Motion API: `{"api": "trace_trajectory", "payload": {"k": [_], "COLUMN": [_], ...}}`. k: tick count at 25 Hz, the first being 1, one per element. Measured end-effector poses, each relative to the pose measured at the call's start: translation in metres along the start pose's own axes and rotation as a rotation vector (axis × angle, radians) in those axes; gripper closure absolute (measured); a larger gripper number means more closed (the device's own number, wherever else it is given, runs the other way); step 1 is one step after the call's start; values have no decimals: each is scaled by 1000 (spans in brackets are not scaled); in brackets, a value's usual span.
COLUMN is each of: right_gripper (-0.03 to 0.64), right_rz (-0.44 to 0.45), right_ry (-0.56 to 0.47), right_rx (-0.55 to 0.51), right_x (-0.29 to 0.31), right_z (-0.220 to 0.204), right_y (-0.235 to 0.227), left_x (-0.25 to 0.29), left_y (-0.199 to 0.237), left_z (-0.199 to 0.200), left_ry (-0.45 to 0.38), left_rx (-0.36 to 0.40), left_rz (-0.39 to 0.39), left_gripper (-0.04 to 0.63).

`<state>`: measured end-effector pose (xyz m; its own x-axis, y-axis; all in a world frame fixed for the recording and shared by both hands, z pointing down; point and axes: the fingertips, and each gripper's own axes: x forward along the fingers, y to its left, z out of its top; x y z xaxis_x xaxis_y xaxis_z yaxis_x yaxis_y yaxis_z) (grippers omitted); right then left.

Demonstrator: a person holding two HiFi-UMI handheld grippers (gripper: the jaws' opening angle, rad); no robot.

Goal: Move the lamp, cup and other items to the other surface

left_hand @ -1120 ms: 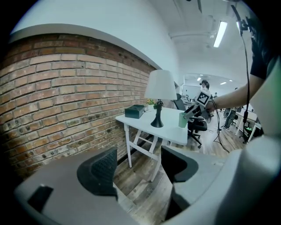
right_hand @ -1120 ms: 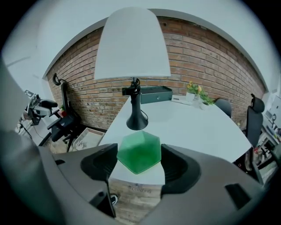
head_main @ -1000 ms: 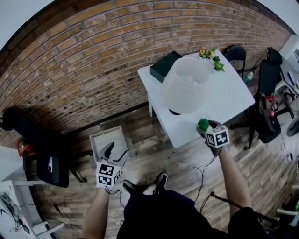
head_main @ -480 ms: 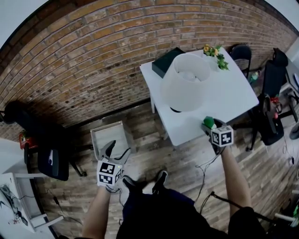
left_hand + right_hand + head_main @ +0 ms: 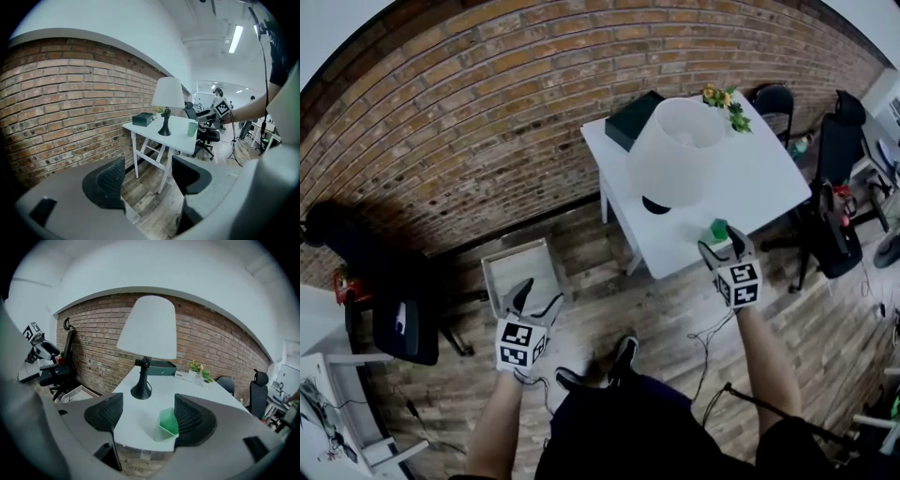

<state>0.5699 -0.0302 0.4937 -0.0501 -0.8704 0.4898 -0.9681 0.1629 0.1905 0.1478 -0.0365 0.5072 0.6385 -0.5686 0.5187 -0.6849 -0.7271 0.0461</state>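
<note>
White table (image 5: 759, 187) at one o'clock against brick wall (image 5: 469, 122). Left claw (image 5: 145, 180) gapes empty; right claw (image 5: 149, 416) just opening, green cup (image 5: 168, 423) loose between.

No text, label or number is legible anywhere.

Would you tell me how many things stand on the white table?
4: the lamp in the middle, the cup at the near edge, the box by the wall, the flowers at the far corner. The lamp may hide more.
</note>
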Motion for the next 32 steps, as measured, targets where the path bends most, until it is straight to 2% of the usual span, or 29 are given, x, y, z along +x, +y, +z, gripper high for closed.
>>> {"api": "trace_trajectory", "payload": {"k": [3, 9, 18, 24, 32], "right_gripper": [284, 291, 290, 290, 290], "right_rz": [-11, 62, 160, 266, 459], "right_ry": [-36, -53, -79, -81, -66], "right_rx": [-37, -82, -155, -209, -285], "right_x": [-16, -24, -16, -1, 6], "right_z": [19, 42, 77, 90, 95], "right_y": [33, 121, 254, 357, 498], "left_x": [-29, -93, -197, -263, -330], "left_y": [10, 44, 112, 155, 191], "left_z": [-9, -30, -87, -139, -175], "left_ry": [-18, -50, -73, -63, -88], "left_rx": [-6, 6, -47, -96, -146], "left_rz": [1, 34, 129, 203, 281], "left_gripper": [285, 285, 285, 285, 285]}}
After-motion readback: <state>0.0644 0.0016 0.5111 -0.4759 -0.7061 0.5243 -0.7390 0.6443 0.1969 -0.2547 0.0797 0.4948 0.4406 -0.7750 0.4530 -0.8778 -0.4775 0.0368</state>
